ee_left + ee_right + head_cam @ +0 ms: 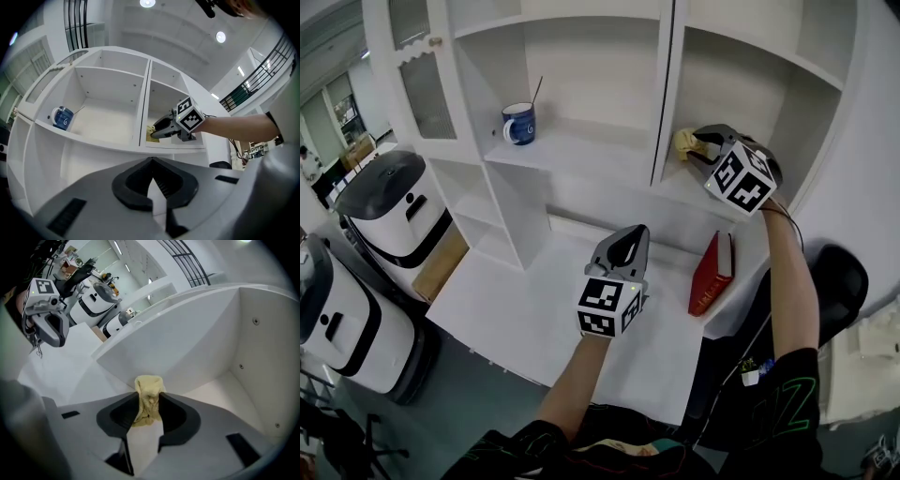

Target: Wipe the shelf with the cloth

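A yellow cloth (685, 142) rests bunched on the right compartment's shelf board (673, 190) of the white shelf unit. My right gripper (701, 150) reaches into that compartment and is shut on the cloth (150, 383), which sticks out past the jaw tips (148, 400) near the compartment's left wall. My left gripper (627, 236) hovers lower, over the white tabletop (525, 309), shut with nothing in it. The left gripper view looks up from its closed tips (151, 160) at the right gripper (162, 129), the cloth (151, 136) and the shelf (171, 144).
A blue mug (518, 124) with a spoon stands in the left compartment. A red book (712, 274) leans at the table's right end. A cabinet door (417, 80) stands open at left. White wheeled machines (392, 202) stand left of the table; a black chair (841, 279) is at right.
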Action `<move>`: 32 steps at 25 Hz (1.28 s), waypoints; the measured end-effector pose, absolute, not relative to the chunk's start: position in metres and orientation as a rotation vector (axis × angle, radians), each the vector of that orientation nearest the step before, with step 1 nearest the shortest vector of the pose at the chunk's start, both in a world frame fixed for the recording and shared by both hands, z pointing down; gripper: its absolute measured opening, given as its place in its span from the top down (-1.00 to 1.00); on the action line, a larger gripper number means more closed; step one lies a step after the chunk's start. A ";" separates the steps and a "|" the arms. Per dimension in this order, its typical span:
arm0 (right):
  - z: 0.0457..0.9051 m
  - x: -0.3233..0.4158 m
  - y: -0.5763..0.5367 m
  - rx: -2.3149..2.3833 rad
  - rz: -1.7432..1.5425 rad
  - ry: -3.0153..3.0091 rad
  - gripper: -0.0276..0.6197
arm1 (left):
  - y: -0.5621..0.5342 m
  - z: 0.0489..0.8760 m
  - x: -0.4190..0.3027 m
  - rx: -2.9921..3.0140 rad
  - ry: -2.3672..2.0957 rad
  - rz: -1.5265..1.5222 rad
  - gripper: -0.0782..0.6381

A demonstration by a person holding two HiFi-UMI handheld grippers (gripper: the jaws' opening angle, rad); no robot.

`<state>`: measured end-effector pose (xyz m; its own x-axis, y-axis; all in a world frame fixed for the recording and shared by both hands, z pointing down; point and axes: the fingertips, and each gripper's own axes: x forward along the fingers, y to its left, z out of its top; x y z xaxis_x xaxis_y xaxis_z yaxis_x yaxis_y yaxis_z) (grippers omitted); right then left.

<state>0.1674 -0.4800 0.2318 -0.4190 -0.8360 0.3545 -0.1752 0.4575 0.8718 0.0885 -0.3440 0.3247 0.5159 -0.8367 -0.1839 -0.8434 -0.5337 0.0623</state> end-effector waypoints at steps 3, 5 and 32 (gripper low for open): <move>0.246 0.166 -0.491 0.822 -1.035 -1.789 0.49 | -0.345 0.332 0.090 -2.728 1.493 0.310 0.80; 0.255 0.161 -0.490 0.804 -1.009 -1.824 0.50 | -0.344 0.340 0.095 -2.754 1.484 0.303 0.80; 0.249 0.129 -0.362 0.667 -1.019 -2.127 0.55 | -0.331 0.371 0.111 -2.880 1.428 0.297 0.80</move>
<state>0.1285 -0.3616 0.2486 -0.6398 -0.6828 0.3527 -0.1533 0.5631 0.8120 0.1111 -0.3307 0.3715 0.5926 -0.7956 -0.1256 -0.7797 -0.6058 0.1586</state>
